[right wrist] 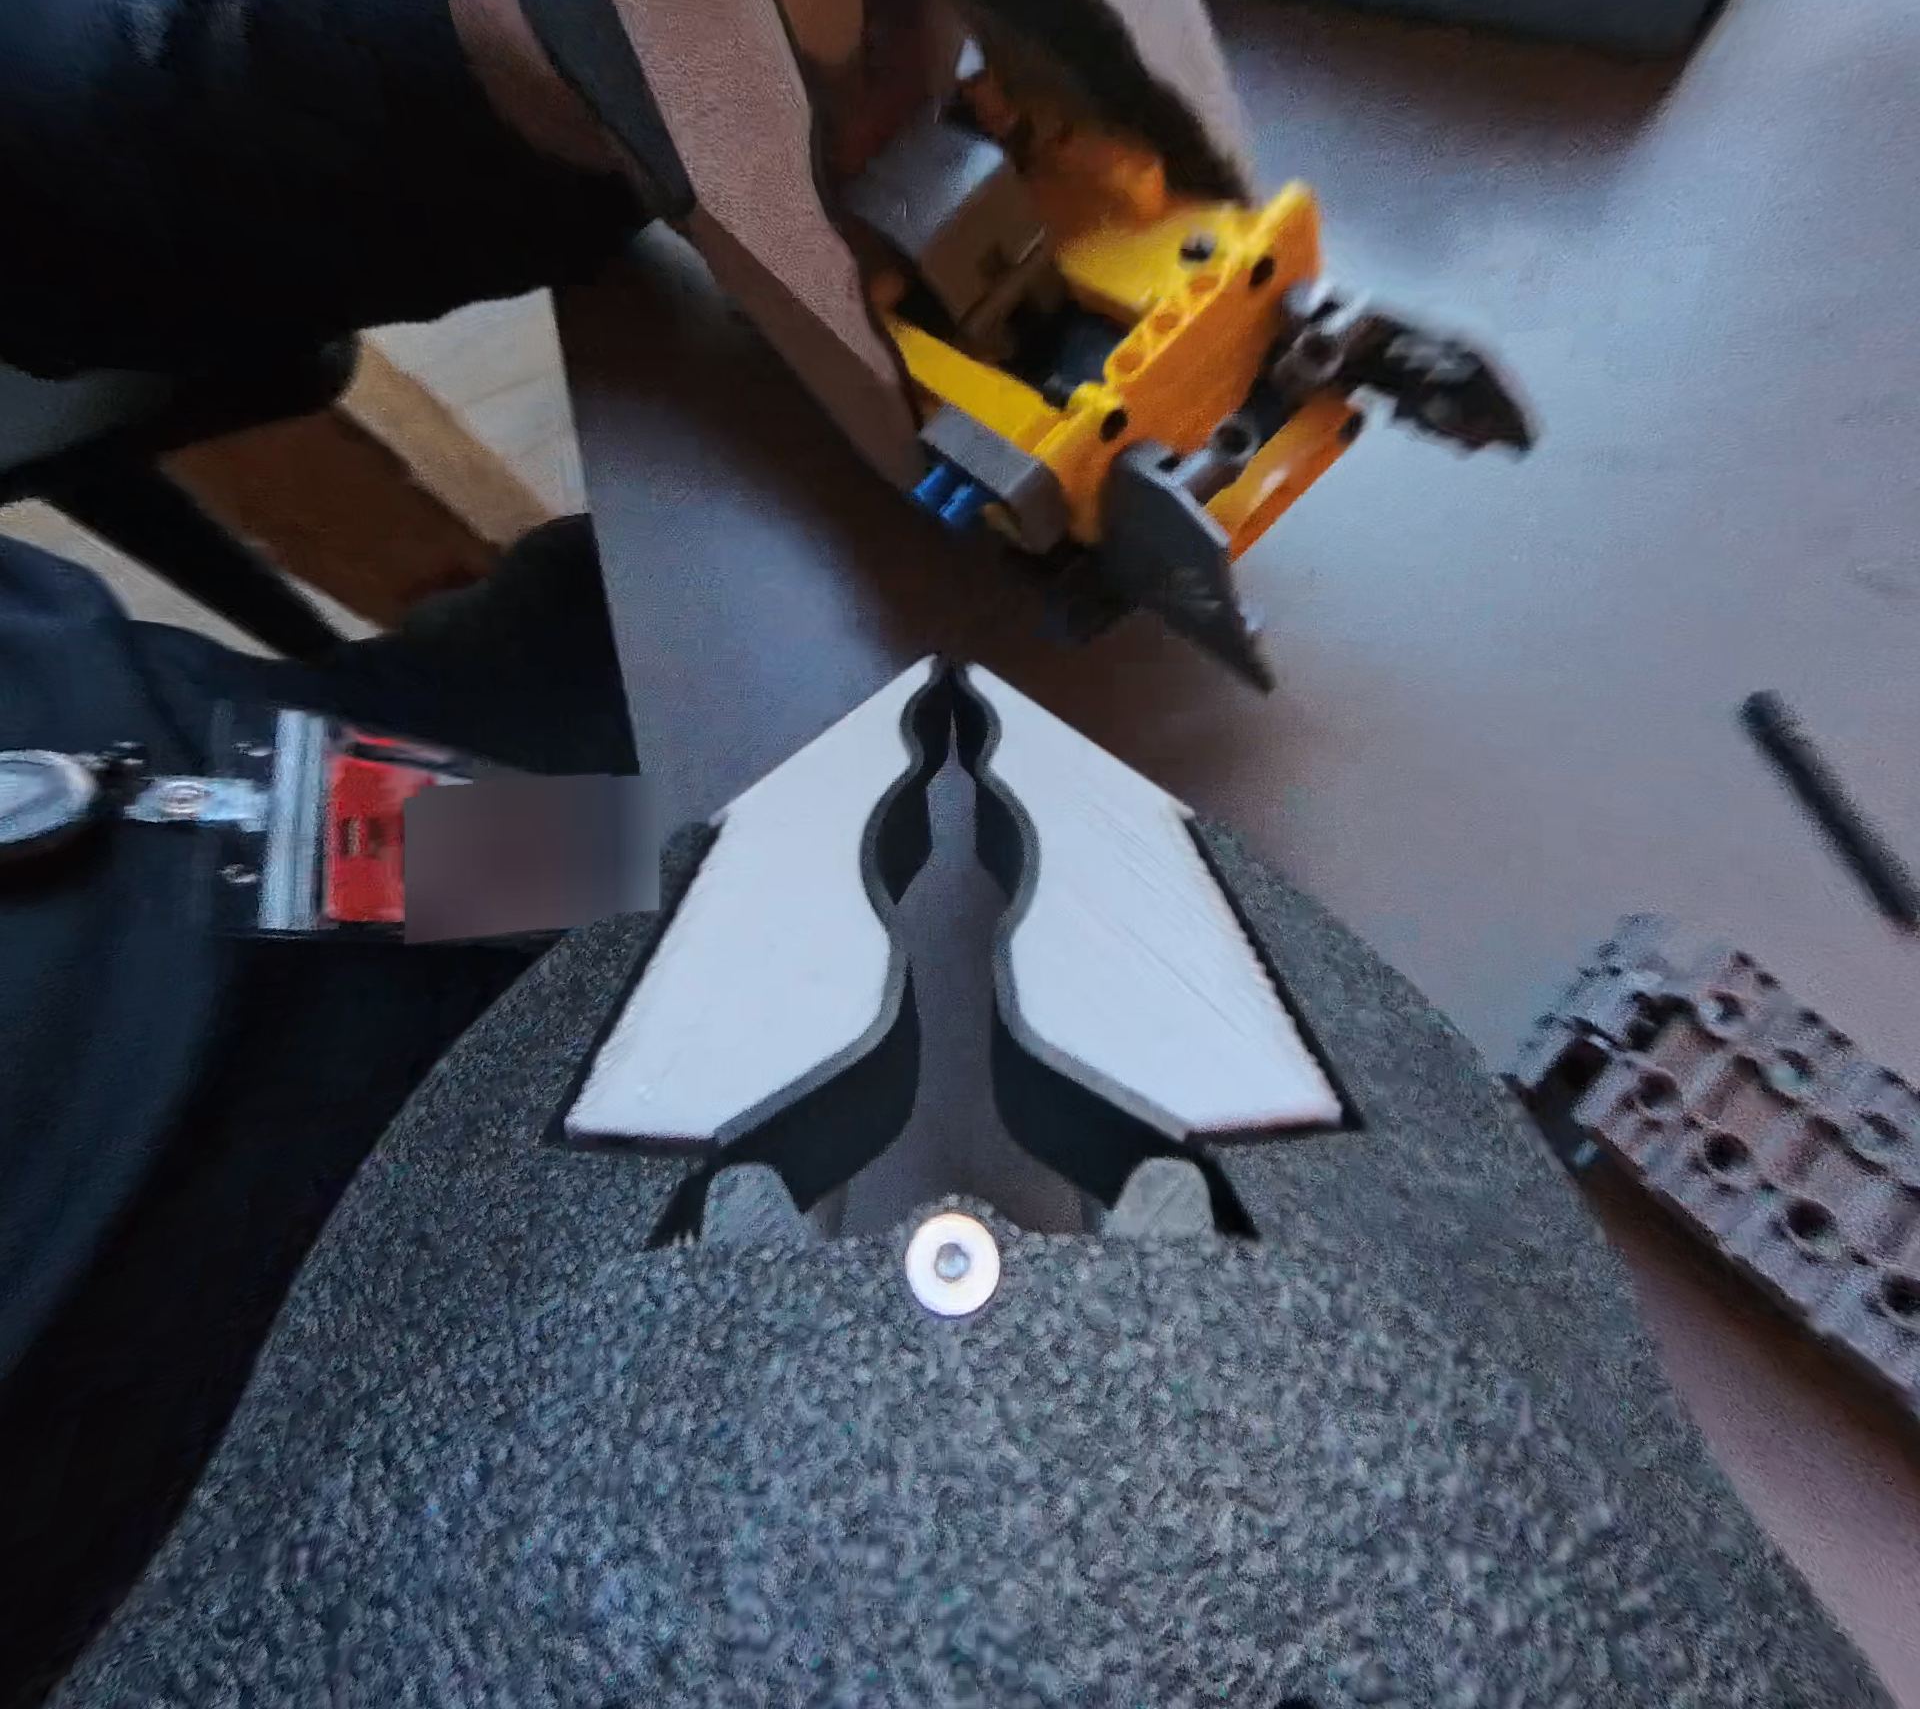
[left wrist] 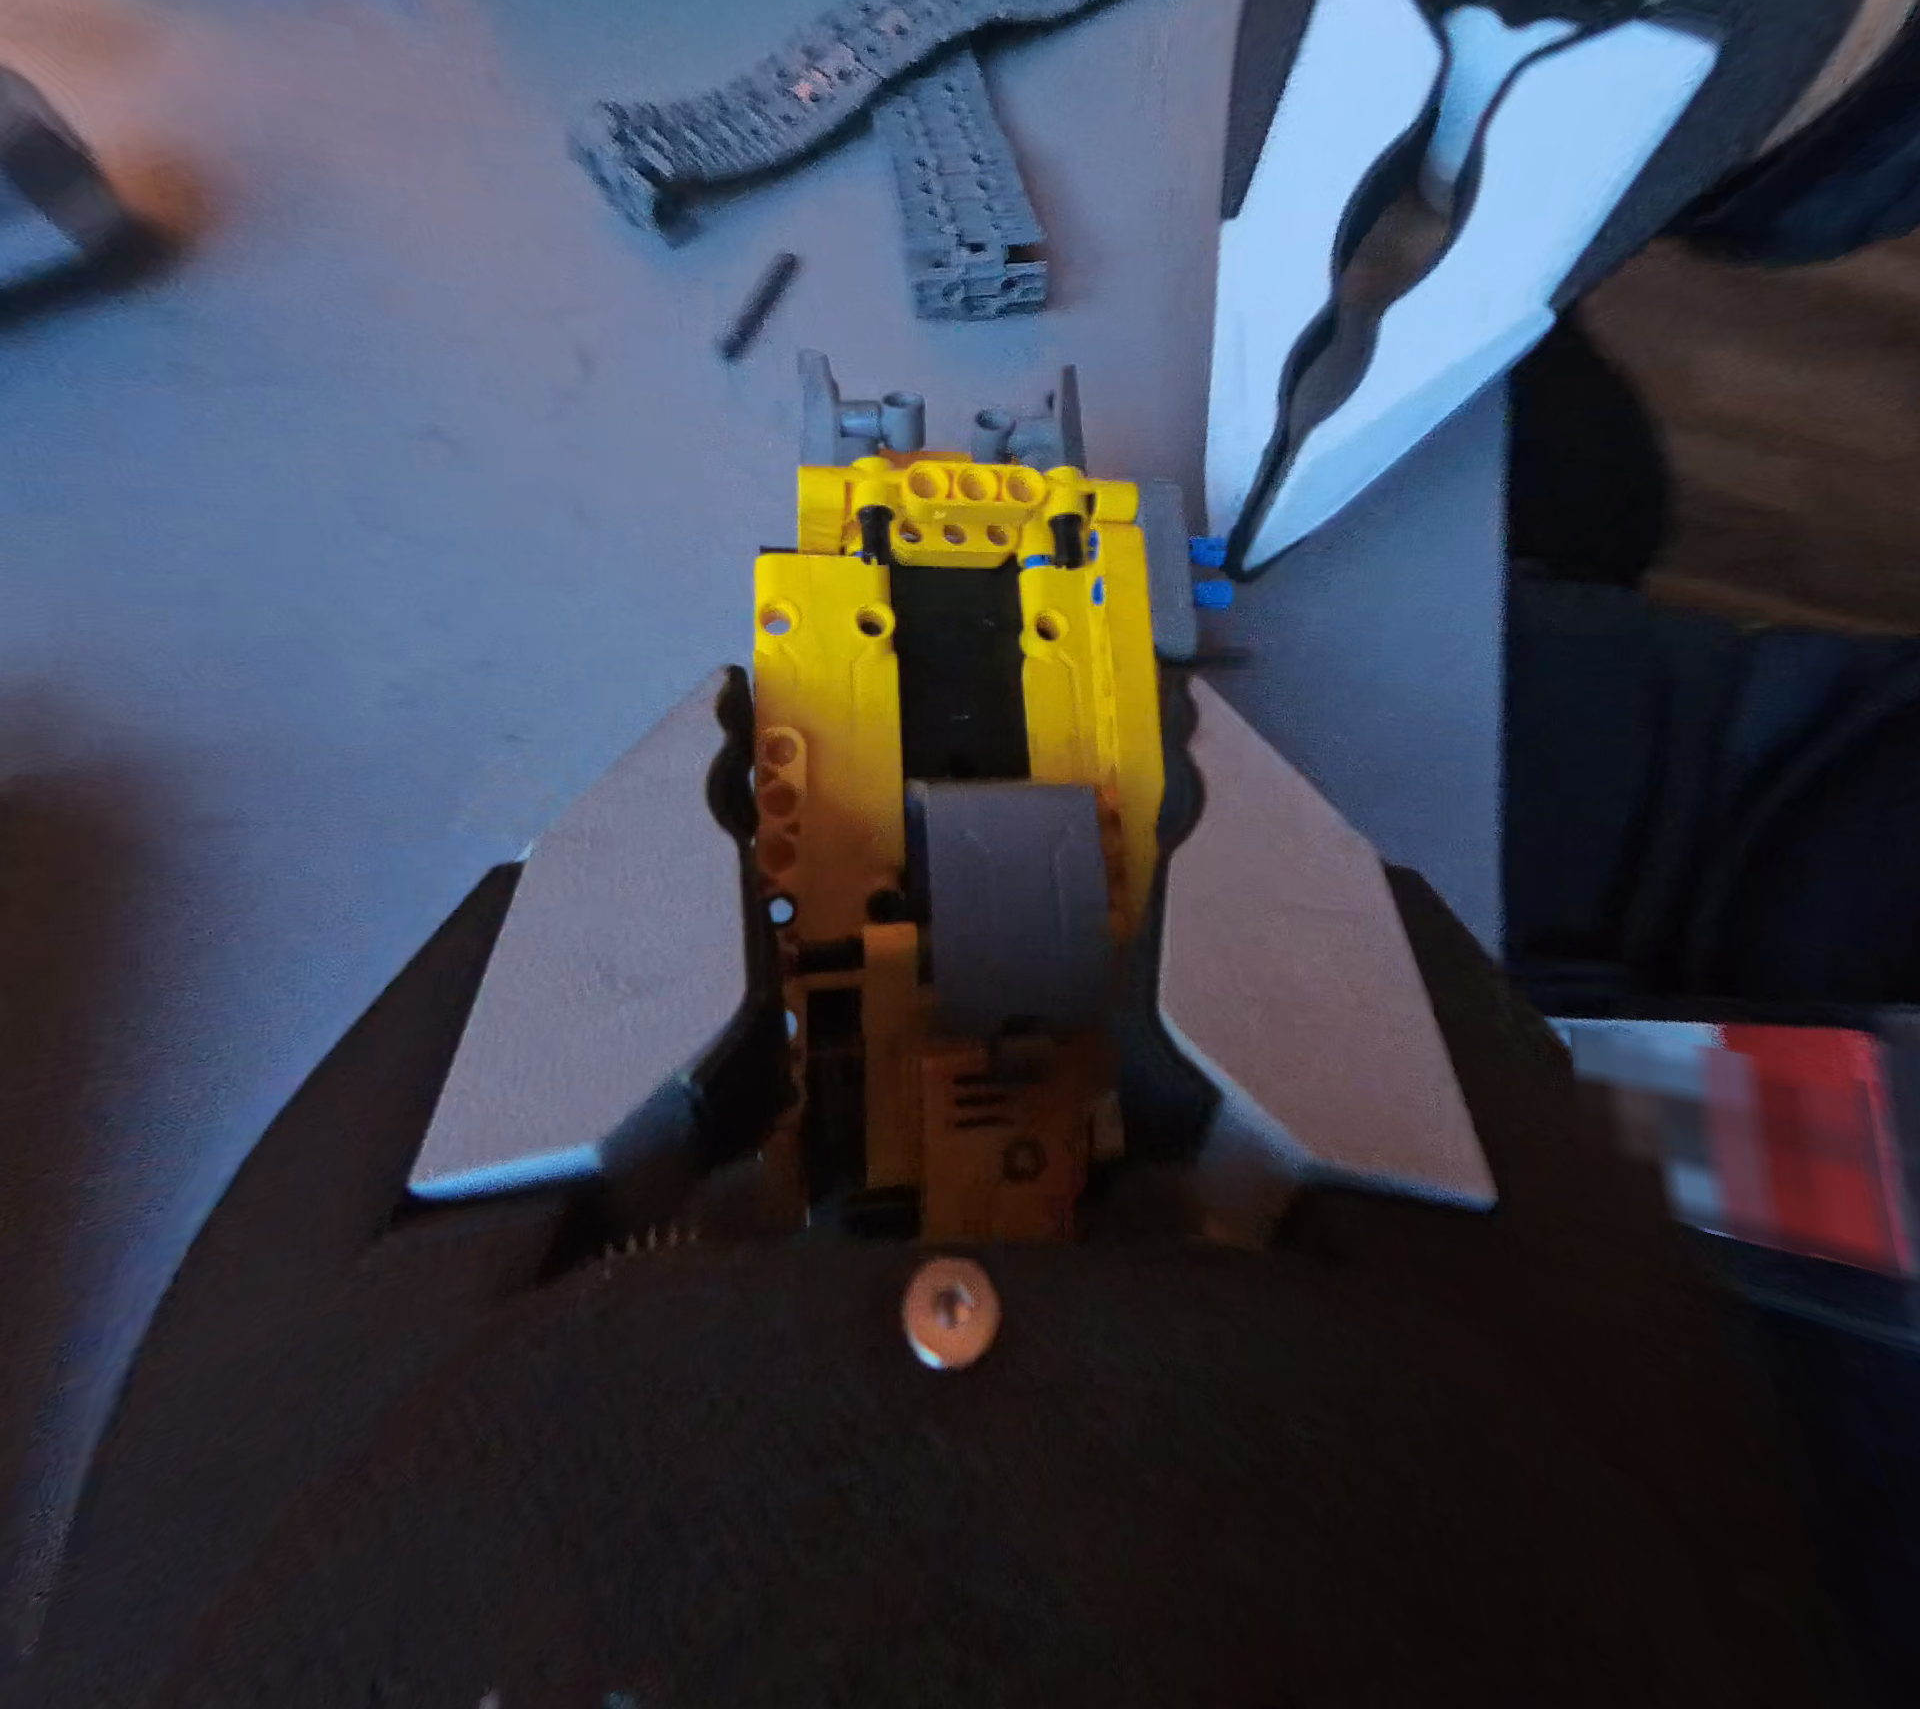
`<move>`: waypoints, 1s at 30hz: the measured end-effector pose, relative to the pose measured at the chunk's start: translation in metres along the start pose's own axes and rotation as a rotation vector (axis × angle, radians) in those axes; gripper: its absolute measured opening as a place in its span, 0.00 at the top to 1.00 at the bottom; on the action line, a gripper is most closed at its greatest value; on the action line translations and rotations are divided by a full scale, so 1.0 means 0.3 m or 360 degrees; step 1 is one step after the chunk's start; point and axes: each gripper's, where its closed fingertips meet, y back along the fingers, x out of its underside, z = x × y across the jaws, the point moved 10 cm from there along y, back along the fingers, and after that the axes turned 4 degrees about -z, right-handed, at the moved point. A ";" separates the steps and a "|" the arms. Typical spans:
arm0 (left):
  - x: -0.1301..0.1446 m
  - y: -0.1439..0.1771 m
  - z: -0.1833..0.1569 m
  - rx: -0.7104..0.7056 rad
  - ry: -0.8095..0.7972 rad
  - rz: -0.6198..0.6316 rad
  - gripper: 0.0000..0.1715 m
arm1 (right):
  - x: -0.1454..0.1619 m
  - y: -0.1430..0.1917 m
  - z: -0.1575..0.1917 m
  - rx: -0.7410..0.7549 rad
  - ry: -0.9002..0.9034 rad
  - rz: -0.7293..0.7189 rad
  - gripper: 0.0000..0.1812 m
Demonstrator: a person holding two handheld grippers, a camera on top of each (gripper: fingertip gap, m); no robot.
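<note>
left gripper [left wrist: 956, 703]: jaws clamping both sides of yellow brick model [left wrist: 961, 683], model sticking out ahead of the tips
right gripper [right wrist: 948, 672]: jaws closing together, tips touching, gripping nothing
blue pins [right wrist: 948, 501]: sitting on model's side, just ahead of right tips, not touching
grey track pieces [left wrist: 904, 70]: lying crossed on table [left wrist: 364, 516], well beyond left jaws
black axle [left wrist: 758, 305]: lying between model and tracks

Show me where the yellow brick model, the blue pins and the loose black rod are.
yellow brick model [left wrist: 831, 662]: left wrist view, its top panel.
blue pins [right wrist: 948, 498]: right wrist view, their ends.
loose black rod [left wrist: 758, 305]: left wrist view, its middle.
</note>
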 end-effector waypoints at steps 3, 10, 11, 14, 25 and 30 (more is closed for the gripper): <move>0.016 0.004 0.026 0.0115 0.0131 -0.0064 0.55 | 0.005 0.041 0.000 0.0166 0.0071 -0.0069 1.00; 0.010 0.000 0.014 0.0335 -0.0047 0.0023 0.55 | -0.008 0.073 -0.042 0.0187 0.0182 -0.0084 0.84; 0.004 -0.005 0.010 0.0358 -0.0101 0.0067 0.55 | -0.007 0.056 -0.041 0.0140 0.0186 -0.0048 0.85; -0.016 -0.024 0.003 0.0347 -0.0280 0.0259 0.55 | 0.000 0.009 -0.032 0.0001 0.0185 0.0033 0.97; -0.017 -0.079 -0.018 0.0324 -0.0401 0.0489 0.48 | 0.002 -0.013 -0.014 -0.0123 0.0505 0.0086 1.00; -0.017 -0.087 -0.024 0.0456 -0.0453 0.0488 0.47 | 0.020 0.000 0.034 -0.0115 0.0903 0.0126 1.00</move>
